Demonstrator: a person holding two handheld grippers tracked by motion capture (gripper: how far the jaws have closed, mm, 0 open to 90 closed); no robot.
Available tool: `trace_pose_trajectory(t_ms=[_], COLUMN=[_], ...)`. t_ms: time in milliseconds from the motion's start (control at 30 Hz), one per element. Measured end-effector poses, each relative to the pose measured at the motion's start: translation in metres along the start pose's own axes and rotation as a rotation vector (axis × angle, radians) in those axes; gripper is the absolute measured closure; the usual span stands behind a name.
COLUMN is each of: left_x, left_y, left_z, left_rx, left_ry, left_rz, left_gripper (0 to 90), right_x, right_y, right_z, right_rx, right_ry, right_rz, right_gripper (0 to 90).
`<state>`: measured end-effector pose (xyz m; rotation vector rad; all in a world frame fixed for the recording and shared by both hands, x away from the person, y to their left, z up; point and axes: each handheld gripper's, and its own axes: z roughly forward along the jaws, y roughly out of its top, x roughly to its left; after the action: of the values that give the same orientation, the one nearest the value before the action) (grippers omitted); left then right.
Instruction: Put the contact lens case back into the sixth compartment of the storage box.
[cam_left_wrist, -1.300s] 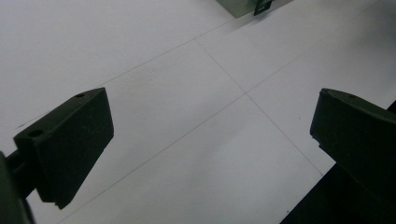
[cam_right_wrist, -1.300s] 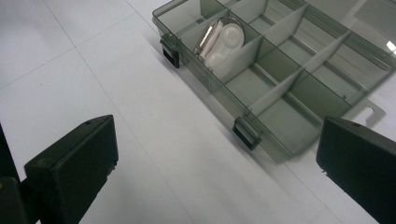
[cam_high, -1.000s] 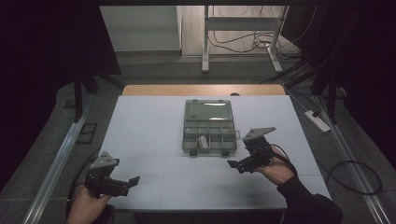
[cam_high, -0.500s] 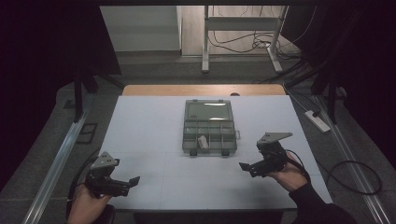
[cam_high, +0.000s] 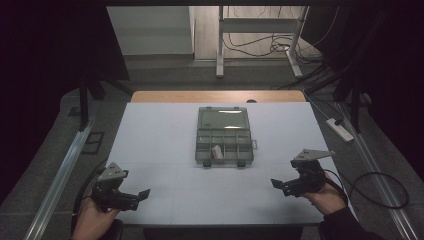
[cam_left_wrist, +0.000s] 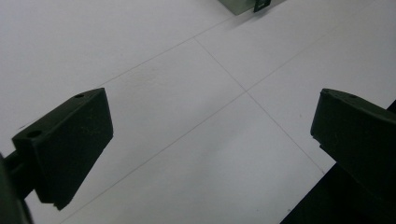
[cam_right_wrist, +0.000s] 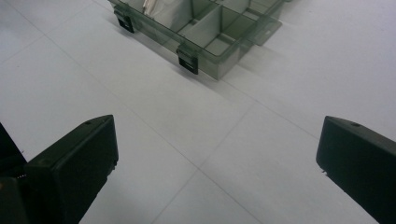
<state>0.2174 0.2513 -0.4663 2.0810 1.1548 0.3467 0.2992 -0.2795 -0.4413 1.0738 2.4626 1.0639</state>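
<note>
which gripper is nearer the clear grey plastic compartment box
Right. The right gripper sits just off the clear grey plastic compartment box's near right corner; the left gripper is farther, toward the table's near left.

White table sheet (cam_high: 165, 140) across the frame's centre, wooden edge strip (cam_high: 170, 96) above it, power strip (cam_high: 340, 130) at right, cables (cam_high: 260, 47) at upper centre.

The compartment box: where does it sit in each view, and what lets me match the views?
High view: the compartment box lies open at the table's centre, beyond both grippers.
Left gripper view: one corner at the top edge, right of centre.
Right gripper view: its near edge across the top, centre-left.
Shared landmark: the black latches on the box's front wall.
</note>
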Motion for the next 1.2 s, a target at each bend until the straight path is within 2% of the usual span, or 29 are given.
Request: trace_pose_trajectory(t_ms=[267,600,800,1200], left_x=[0.0,-0.001,-0.001,-0.001], left_y=[0.0,0.0,0.0,0.0], left_z=[0.0,0.0,0.0,0.0], left_rx=[0.0,0.0,-0.002,-0.002], left_ry=[0.0,0.003,0.005,0.01], left_rz=[0.002,0.003,0.0,0.0], left_gripper=[0.0,0.0,0.0,0.0], right_x=[-0.01,-0.015,-0.016,-0.015], right_y=[-0.018,-0.028,-0.035,-0.04], right_z=[-0.015,-0.029,-0.033,-0.043], right_rx=[-0.012,-0.01,0.012,-0.003], right_ry=[-0.041,-0.083,-0.096,-0.112], right_rz=[0.051,0.088,0.1,0.127], right_gripper=[0.0,0.0,0.0,0.0])
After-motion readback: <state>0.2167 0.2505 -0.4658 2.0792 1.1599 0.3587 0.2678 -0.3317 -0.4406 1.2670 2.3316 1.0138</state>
